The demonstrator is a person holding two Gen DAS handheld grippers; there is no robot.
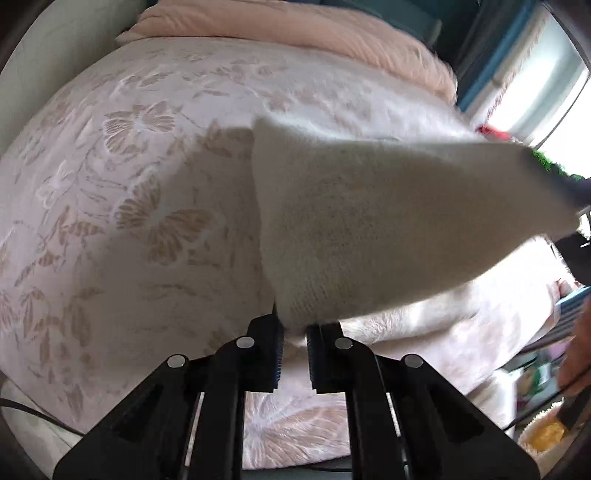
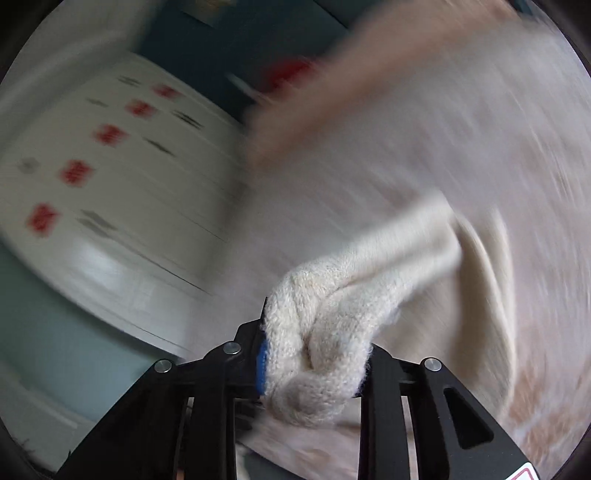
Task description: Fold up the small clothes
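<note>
A small cream knitted garment (image 1: 369, 221) hangs stretched in the air above the bed. My left gripper (image 1: 294, 332) is shut on its lower corner. The cloth runs up and right to my right gripper, whose dark body (image 1: 576, 192) shows at the right edge. In the right wrist view, my right gripper (image 2: 314, 354) is shut on a bunched end of the same garment (image 2: 325, 332), which trails away to the right. That view is heavily blurred.
A pink floral bedspread (image 1: 129, 184) covers the bed below. A folded peach blanket (image 1: 295, 33) lies at the far end. A white cabinet with red marks (image 2: 110, 166) stands beside the bed. Clutter sits past the bed's right edge (image 1: 546, 424).
</note>
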